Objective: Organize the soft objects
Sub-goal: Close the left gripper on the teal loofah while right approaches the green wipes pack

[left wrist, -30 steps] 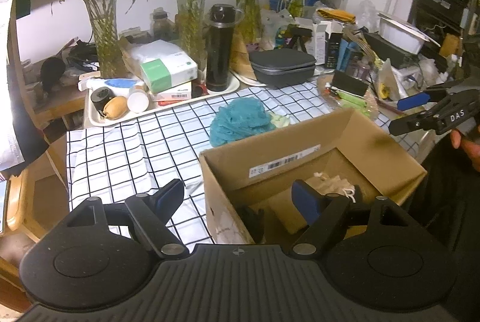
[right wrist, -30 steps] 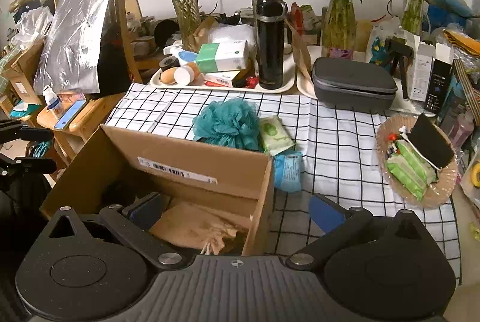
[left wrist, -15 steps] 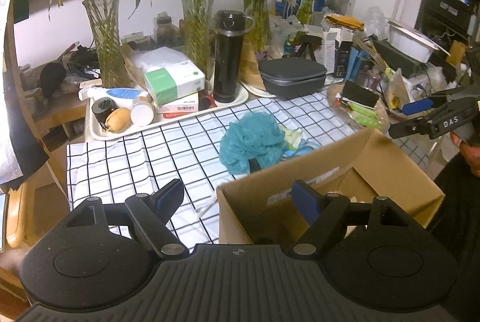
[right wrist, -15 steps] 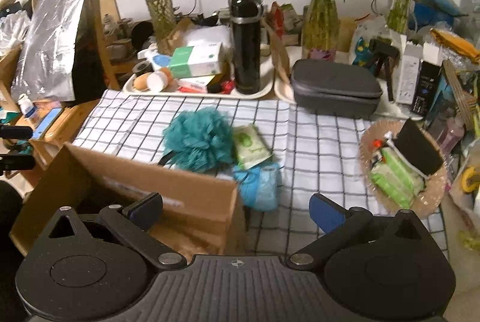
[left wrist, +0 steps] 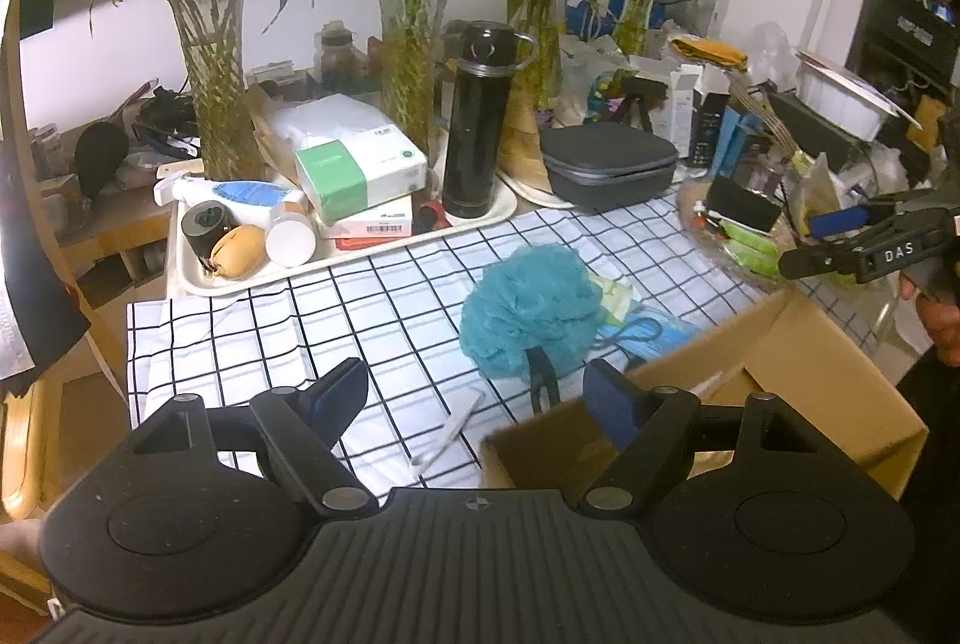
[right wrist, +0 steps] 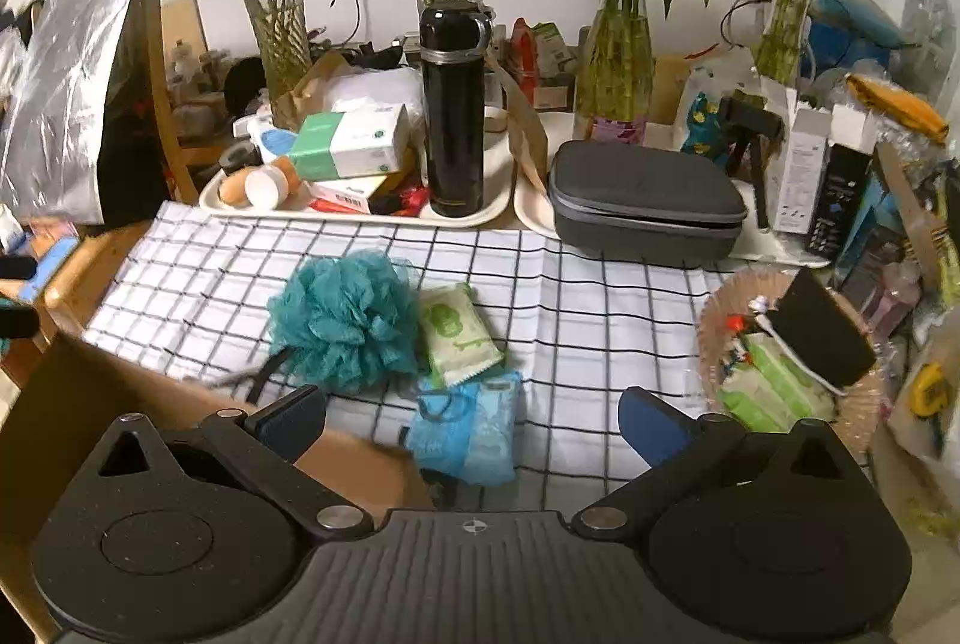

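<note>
A teal bath pouf [left wrist: 531, 311] [right wrist: 345, 320] lies on the checked cloth [left wrist: 270, 326] [right wrist: 588, 296]. Beside it lie a green tissue pack [right wrist: 457, 333] and a blue plastic packet [right wrist: 465, 431] [left wrist: 645, 332]. A brown cardboard box [left wrist: 780, 374] [right wrist: 78, 416] stands at the near edge. My left gripper [left wrist: 477, 398] is open and empty, its right finger over the box's corner. My right gripper [right wrist: 474, 419] is open and empty, just above the blue packet. It also shows in the left wrist view [left wrist: 864, 239] at the right.
A cream tray [right wrist: 360, 215] with a black flask [right wrist: 453, 110], tissue boxes and jars stands behind the cloth. A grey case [right wrist: 645, 200] sits to its right. A wicker dish [right wrist: 780, 344] with packets is at the right. Glass vases with bamboo line the back.
Both grippers have drawn back from over the box, which now sits lower in both views. The right one has moved right and now hangs over the blue packet. Both stayed open.
</note>
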`<act>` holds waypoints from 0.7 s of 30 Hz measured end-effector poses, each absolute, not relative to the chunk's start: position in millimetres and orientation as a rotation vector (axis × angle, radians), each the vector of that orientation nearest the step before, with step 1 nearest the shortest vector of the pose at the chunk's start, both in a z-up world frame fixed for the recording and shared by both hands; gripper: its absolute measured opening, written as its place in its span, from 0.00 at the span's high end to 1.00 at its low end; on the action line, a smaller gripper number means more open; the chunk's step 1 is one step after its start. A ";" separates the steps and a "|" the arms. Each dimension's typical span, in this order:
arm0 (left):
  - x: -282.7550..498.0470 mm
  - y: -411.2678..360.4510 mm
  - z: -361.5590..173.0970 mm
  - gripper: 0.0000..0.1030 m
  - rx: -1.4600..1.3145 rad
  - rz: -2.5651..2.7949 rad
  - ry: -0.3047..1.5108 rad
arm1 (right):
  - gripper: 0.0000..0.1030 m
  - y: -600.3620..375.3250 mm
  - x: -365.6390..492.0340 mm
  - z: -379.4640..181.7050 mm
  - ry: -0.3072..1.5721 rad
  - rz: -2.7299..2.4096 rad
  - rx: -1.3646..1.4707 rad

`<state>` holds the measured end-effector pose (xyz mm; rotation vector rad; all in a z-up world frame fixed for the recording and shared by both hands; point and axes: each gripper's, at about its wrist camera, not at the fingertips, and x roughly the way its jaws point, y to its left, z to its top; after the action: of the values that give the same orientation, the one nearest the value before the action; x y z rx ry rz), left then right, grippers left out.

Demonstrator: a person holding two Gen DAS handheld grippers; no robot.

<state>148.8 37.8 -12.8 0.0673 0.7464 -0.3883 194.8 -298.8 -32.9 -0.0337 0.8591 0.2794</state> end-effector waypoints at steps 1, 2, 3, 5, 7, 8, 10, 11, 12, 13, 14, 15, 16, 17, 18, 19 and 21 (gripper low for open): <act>152.0 39.1 -13.3 0.23 0.063 -0.386 0.747 | 0.00 -299.6 197.5 -33.4 0.861 0.283 -0.019; 155.0 40.2 -13.7 0.23 0.060 -0.386 0.748 | 0.00 -300.6 200.7 -33.8 0.861 0.282 -0.005; 157.4 40.8 -14.4 0.23 0.057 -0.387 0.747 | 0.00 -301.1 203.6 -34.1 0.861 0.283 0.001; 163.0 41.6 -15.7 0.23 0.054 -0.391 0.748 | 0.00 -301.7 210.1 -35.0 0.863 0.288 0.001; 168.7 42.2 -18.0 0.23 0.057 -0.398 0.749 | 0.00 -302.2 216.0 -37.2 0.868 0.291 0.000; 171.3 42.1 -18.6 0.23 0.056 -0.403 0.748 | 0.00 -302.2 218.5 -38.4 0.869 0.290 0.000; 178.2 43.9 -20.7 0.23 0.048 -0.418 0.747 | 0.00 -300.7 223.8 -41.3 0.880 0.280 -0.011; 182.3 44.5 -22.3 0.23 0.043 -0.421 0.749 | 0.00 -300.1 226.0 -42.6 0.885 0.283 -0.014; 187.0 45.3 -24.4 0.23 0.037 -0.426 0.753 | 0.00 -300.0 228.0 -43.9 0.890 0.291 -0.012; 191.2 45.5 -26.9 0.23 0.034 -0.429 0.757 | 0.00 -300.3 230.1 -45.2 0.893 0.299 -0.005; 197.3 46.5 -29.8 0.23 0.028 -0.428 0.764 | 0.00 -301.0 231.9 -46.6 0.895 0.307 0.001; 202.2 47.6 -32.1 0.23 0.021 -0.428 0.770 | 0.00 -301.7 234.0 -48.1 0.897 0.312 0.007; 207.6 49.0 -34.3 0.23 0.009 -0.433 0.774 | 0.00 -301.9 236.2 -49.6 0.896 0.315 0.013; 211.6 50.4 -36.2 0.23 -0.002 -0.442 0.774 | 0.00 -302.4 238.5 -51.0 0.895 0.319 0.019; 216.5 51.9 -38.6 0.23 -0.020 -0.460 0.770 | 0.00 -302.8 241.1 -52.5 0.896 0.320 0.023; 221.7 52.9 -41.2 0.23 -0.035 -0.477 0.769 | 0.00 -303.1 243.9 -54.3 0.895 0.323 0.023; 230.7 52.4 -45.8 0.23 -0.050 -0.496 0.765 | 0.00 -303.4 248.9 -57.7 0.881 0.322 0.012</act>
<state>230.7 52.4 -45.8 -0.0502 0.7646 -0.4964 248.9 -303.4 -57.7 0.0122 0.8810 0.3221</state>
